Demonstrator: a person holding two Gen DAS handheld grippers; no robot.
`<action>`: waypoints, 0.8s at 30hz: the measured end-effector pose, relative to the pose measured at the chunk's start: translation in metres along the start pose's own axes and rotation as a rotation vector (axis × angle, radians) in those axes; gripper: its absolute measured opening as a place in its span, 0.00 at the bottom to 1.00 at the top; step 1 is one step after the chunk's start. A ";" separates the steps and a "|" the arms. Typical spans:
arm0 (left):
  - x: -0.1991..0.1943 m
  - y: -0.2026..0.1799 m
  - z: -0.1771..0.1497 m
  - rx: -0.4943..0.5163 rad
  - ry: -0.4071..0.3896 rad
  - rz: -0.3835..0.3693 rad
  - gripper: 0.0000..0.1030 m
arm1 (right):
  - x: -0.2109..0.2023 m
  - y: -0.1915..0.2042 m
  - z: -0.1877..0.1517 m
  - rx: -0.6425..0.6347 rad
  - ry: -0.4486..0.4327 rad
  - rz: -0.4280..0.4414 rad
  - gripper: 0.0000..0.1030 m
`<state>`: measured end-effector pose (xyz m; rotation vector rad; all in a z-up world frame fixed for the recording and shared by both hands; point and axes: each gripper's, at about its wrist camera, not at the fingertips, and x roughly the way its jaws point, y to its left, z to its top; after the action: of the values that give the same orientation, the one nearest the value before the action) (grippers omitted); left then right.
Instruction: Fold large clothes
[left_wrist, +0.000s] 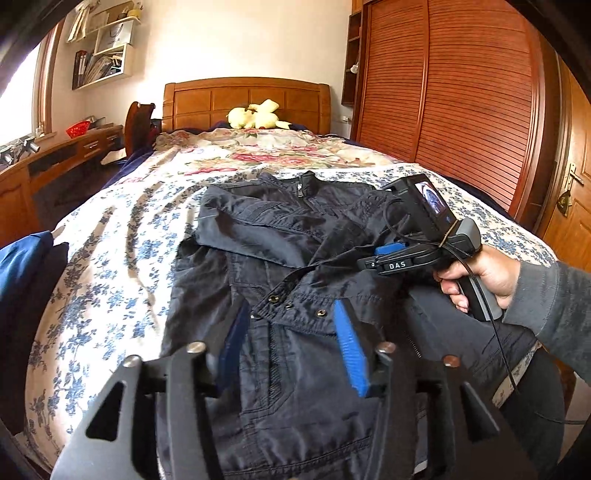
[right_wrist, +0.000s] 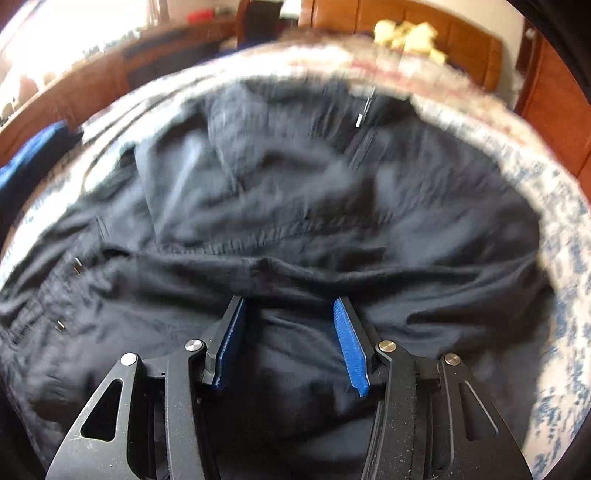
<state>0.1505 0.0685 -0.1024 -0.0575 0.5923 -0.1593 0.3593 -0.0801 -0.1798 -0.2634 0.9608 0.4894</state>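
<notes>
the dark jacket (left_wrist: 295, 258) lies spread on the bed (left_wrist: 110, 258), collar at the far end toward the headboard (left_wrist: 247, 99), one sleeve folded across its chest. the left claw (left_wrist: 291, 332) hovers over the jacket's lower front, its blue pads (left_wrist: 347, 347) standing apart with only cloth below them, nothing pinched; a row of snaps runs just ahead of its tips. beyond and to the right of it, a hand (left_wrist: 480, 277) in a grey sleeve holds the right claw (left_wrist: 388, 254) by its trigger handle, low over the jacket's right side, a cable trailing from it.

in the right wrist view, blurred, the right claw (right_wrist: 290, 339) also stands half open, pads (right_wrist: 351, 350) apart, pointing down at a dark fold of the jacket (right_wrist: 295, 206) just ahead of its tips; whether the tips touch the cloth i cannot tell. the zip pull shows far ahead of it. a yellow plush (left_wrist: 255, 114) sits by the headboard, well beyond both claws, and blue cloth (left_wrist: 26, 258) lies off to the left claw's left.
</notes>
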 end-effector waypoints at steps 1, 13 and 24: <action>-0.001 0.003 -0.001 -0.004 -0.001 0.002 0.53 | 0.000 -0.002 0.000 0.011 -0.002 0.010 0.50; -0.008 0.027 -0.008 -0.028 0.001 0.073 0.53 | -0.002 0.002 -0.003 -0.003 -0.029 -0.027 0.55; -0.008 0.035 -0.016 -0.023 0.029 0.100 0.53 | -0.003 0.001 -0.004 0.006 -0.037 -0.015 0.64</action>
<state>0.1400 0.1041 -0.1145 -0.0474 0.6250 -0.0560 0.3547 -0.0812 -0.1797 -0.2548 0.9233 0.4755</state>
